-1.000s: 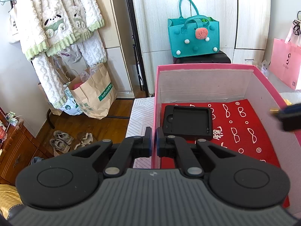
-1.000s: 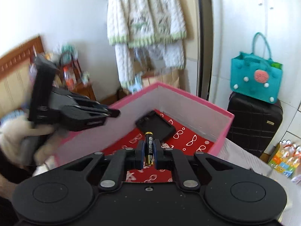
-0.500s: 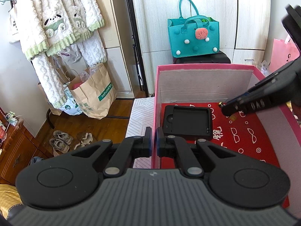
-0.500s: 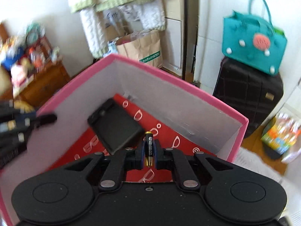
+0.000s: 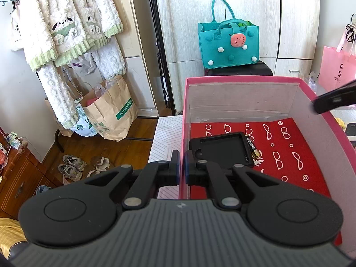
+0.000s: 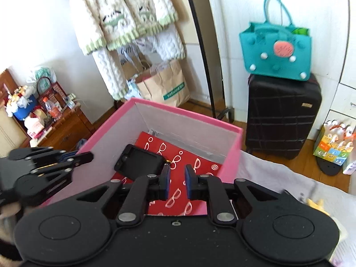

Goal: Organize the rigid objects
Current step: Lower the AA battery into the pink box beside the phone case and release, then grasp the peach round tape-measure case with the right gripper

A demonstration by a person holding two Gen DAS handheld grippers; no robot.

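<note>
Battery dropped beside tray in pink box; right gripper opening, empty; left gripper pinches box wall.

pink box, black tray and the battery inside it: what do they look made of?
Pink box: looks like cardboard, matte pink outside, bare grey-white inside, with visible folds and seams; a red printed sheet lines the bottom.
Black tray: probably moulded plastic, matte, with crisp recessed pockets.
Battery: likely a metal cell in a glossy black printed wrap, going by its shiny gold end.
</note>
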